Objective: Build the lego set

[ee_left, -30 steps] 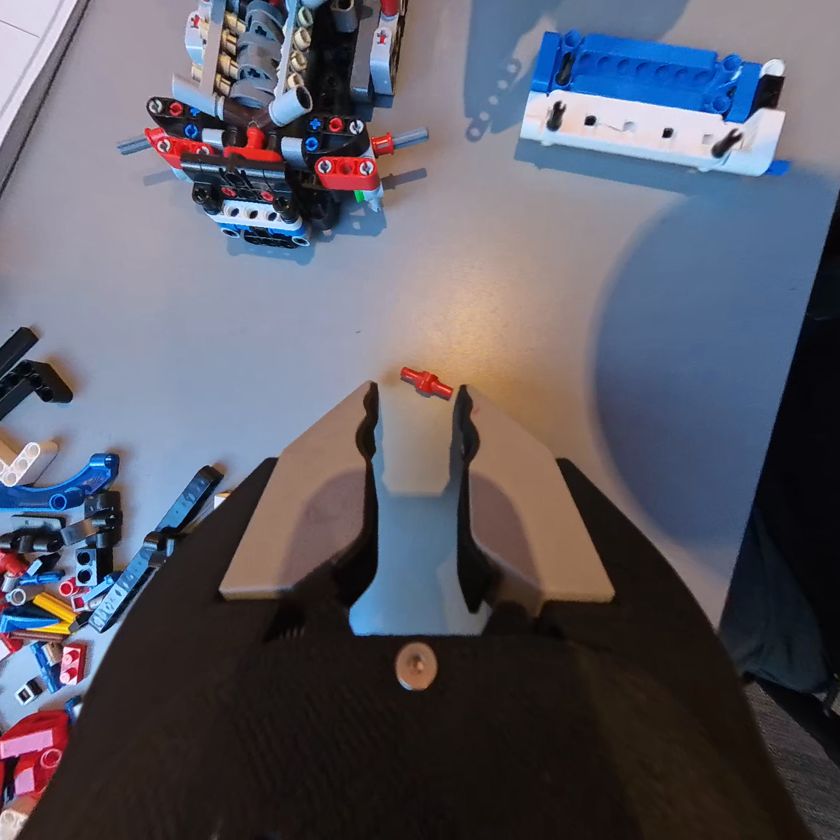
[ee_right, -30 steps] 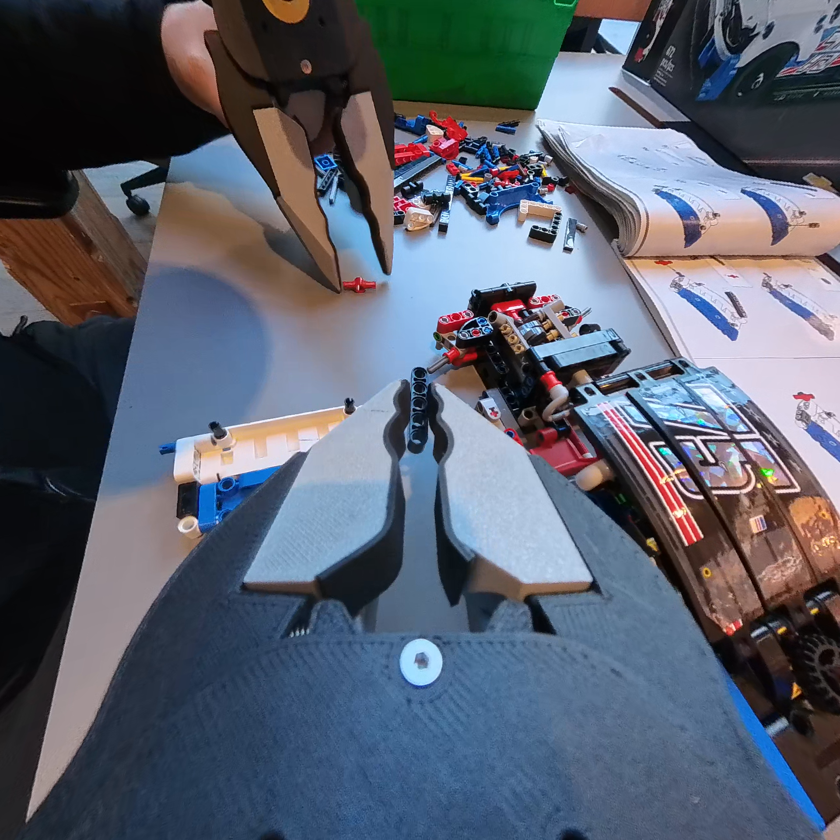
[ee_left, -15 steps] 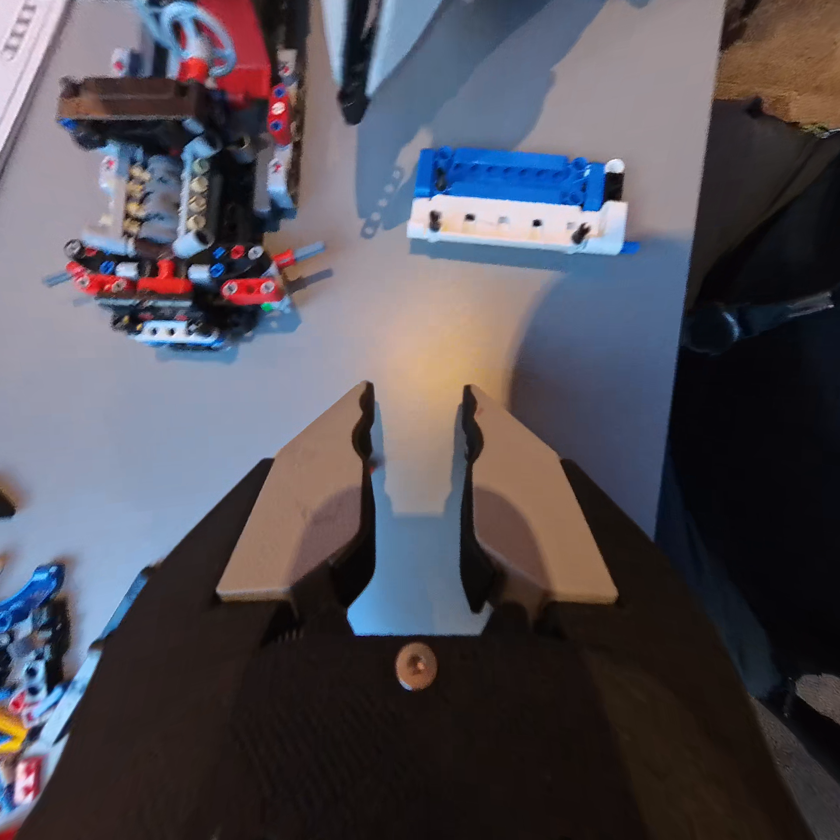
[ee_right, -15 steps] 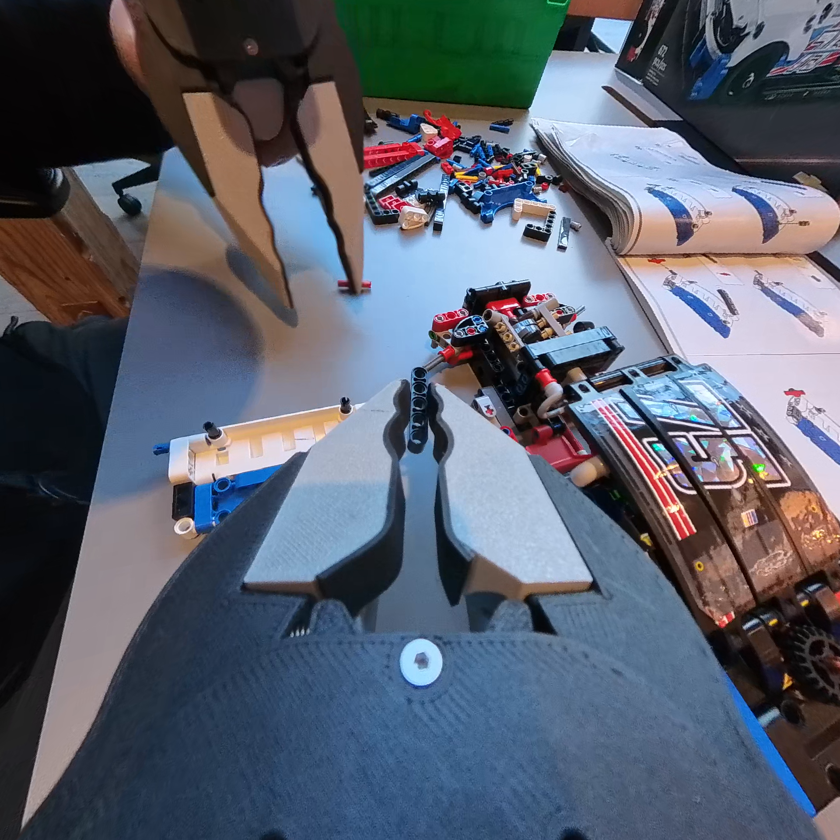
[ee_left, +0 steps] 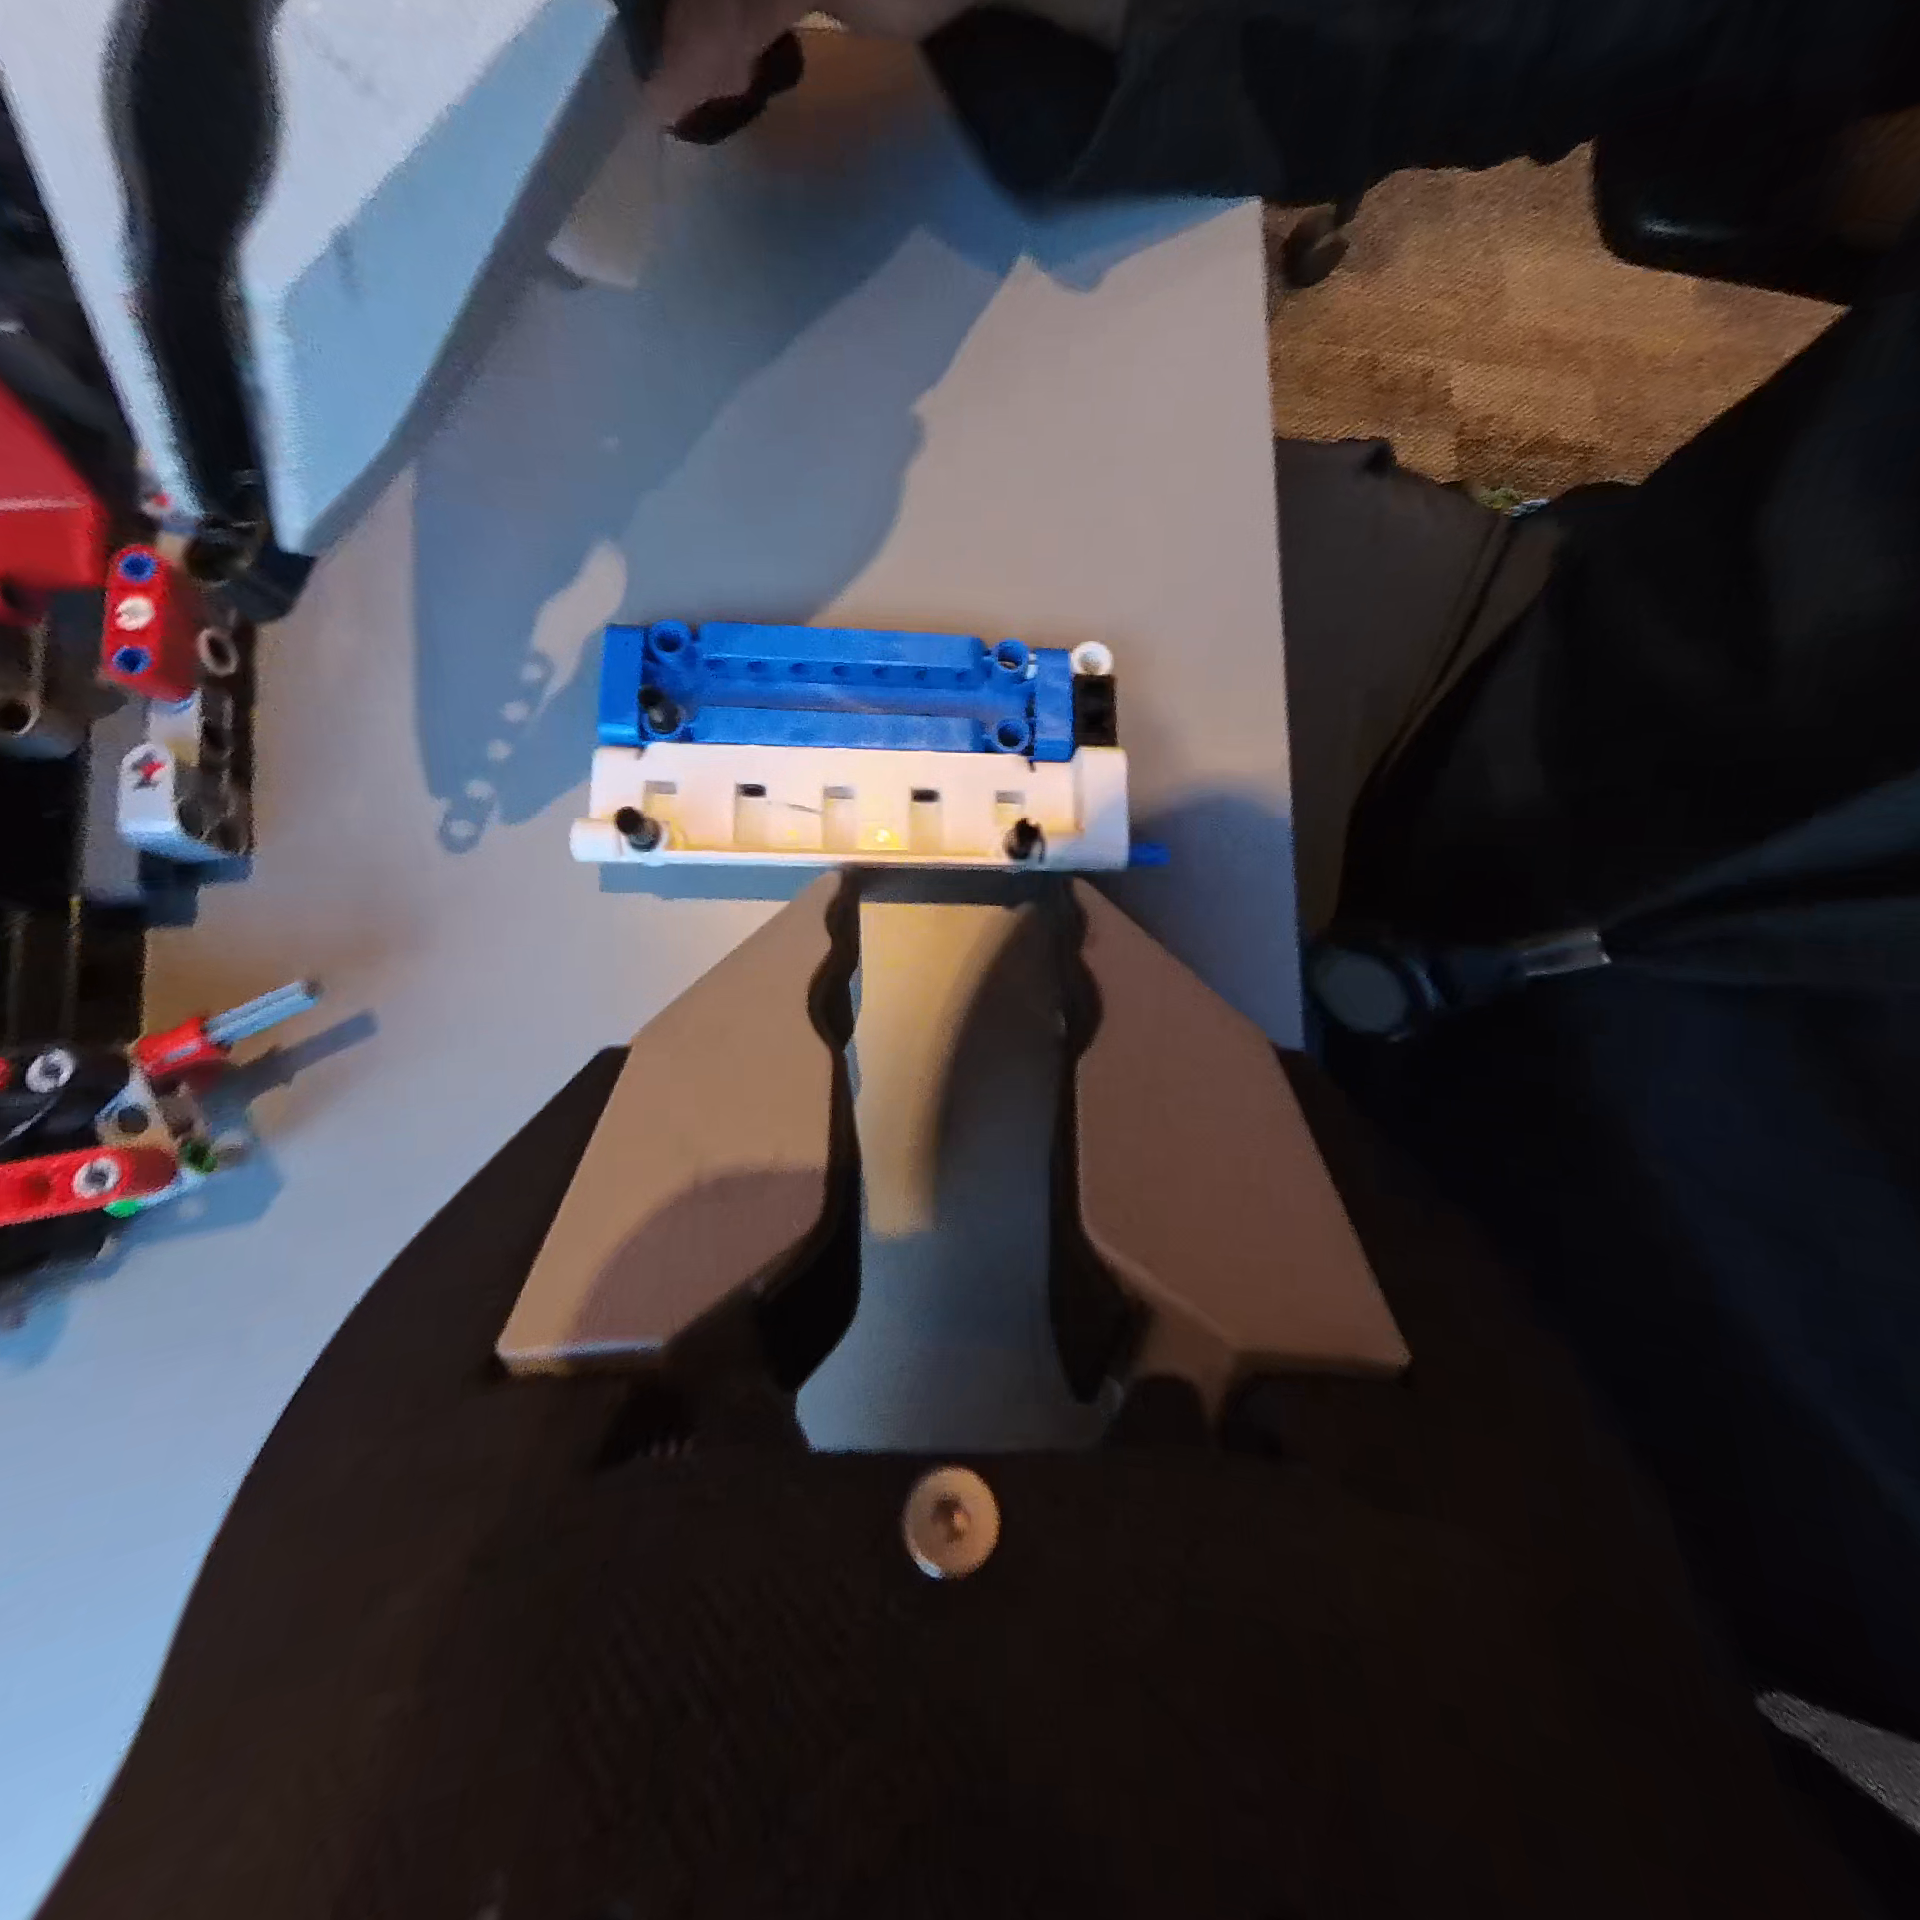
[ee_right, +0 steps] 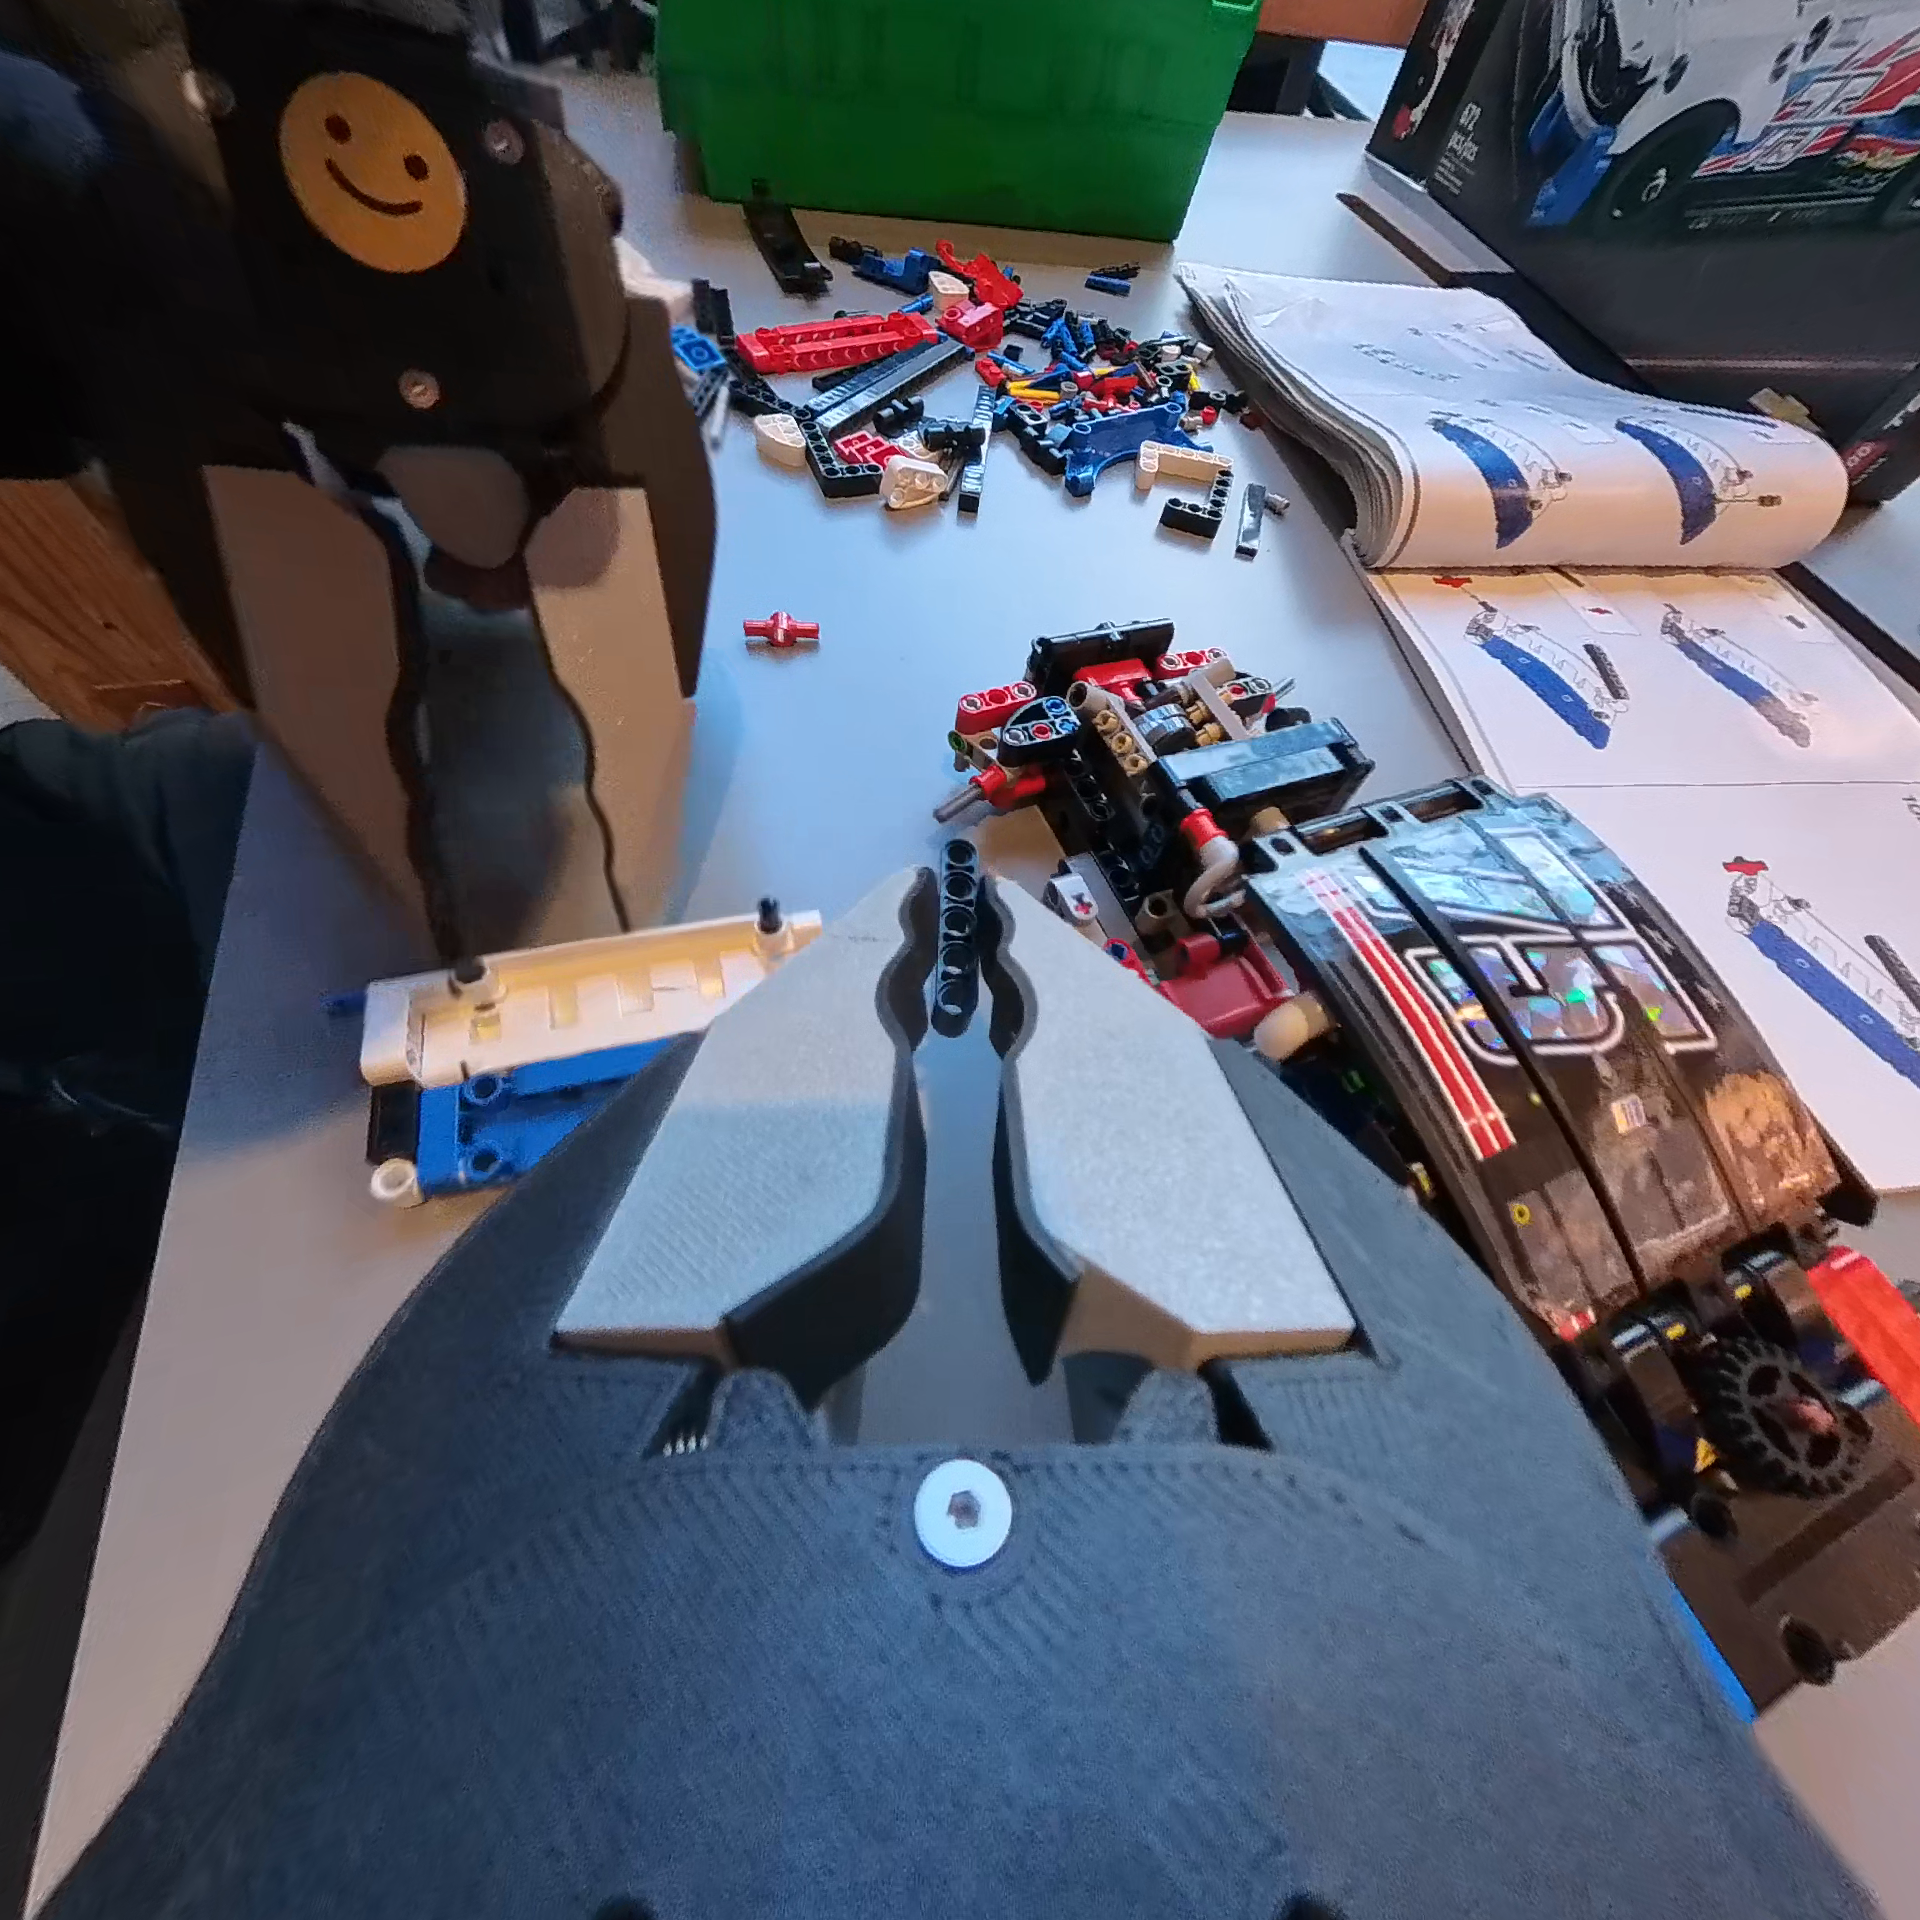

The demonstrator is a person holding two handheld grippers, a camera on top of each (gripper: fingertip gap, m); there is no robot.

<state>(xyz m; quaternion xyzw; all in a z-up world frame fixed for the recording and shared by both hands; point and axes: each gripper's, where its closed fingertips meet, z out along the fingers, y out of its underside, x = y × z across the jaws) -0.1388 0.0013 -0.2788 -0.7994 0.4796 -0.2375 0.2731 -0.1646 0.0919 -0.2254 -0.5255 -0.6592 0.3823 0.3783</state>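
A white and blue sub-assembly [ee_left: 852, 748] lies on the grey table near its edge; it also shows in the right wrist view [ee_right: 582, 997]. My left gripper [ee_left: 948, 909] is open and empty, its tips just short of the assembly's white side; in the right wrist view [ee_right: 535, 925] it points down at the assembly's far side. My right gripper [ee_right: 958, 894] is shut on a short black beam with holes [ee_right: 958, 956], held above the table between the assembly and the car chassis [ee_right: 1143, 748]. A small red pin [ee_right: 781, 630] lies alone on the table behind.
A pile of loose pieces [ee_right: 987, 395] lies at the back by a green bin [ee_right: 956, 104]. An open instruction booklet [ee_right: 1507, 468] and the set's box [ee_right: 1662, 135] are at the right. The table edge [ee_left: 1283, 623] runs close beside the assembly. The small red pin [ee_right: 781, 630] sits 12 cm or so from the ends of my left fingers.
My left gripper has left the red pin on the table and swung over to the white and blue sub-assembly, still open. My right gripper has held the black beam in place.
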